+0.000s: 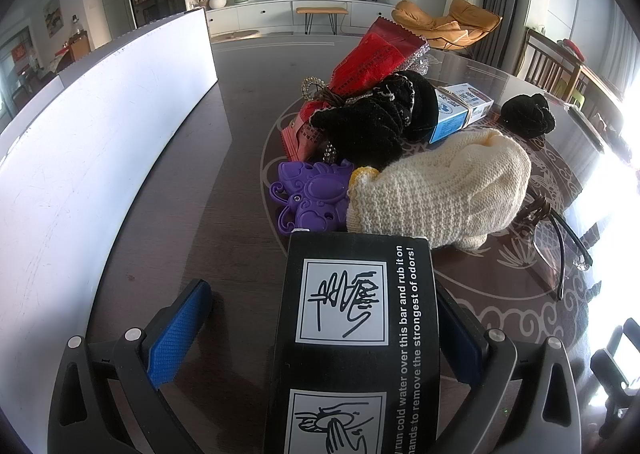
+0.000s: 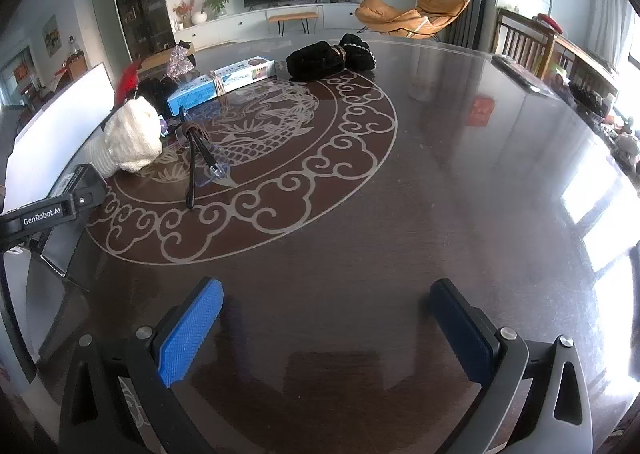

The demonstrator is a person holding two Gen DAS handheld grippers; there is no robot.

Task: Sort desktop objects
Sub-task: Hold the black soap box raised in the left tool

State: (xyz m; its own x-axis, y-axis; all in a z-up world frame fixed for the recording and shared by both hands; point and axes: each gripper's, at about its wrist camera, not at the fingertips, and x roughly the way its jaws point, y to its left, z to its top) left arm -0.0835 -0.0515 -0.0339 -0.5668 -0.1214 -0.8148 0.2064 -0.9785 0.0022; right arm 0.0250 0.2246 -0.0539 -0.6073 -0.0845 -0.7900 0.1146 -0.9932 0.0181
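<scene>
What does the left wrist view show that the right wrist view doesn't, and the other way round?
Left wrist only: the purple toy, mostly hidden from the right, and the print on the black box between the left gripper's pads. Right wrist only: the open, empty right gripper and bare table. Both: cream knit glove, blue carton, glasses.

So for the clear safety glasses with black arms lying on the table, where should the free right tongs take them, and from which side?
Probably at the black arm of the clear safety glasses, coming down from above with the right tongs. The arm is a thin, straight bar lying on the dark patterned table with bare surface on both sides; the curved lens looks slippery.
</scene>
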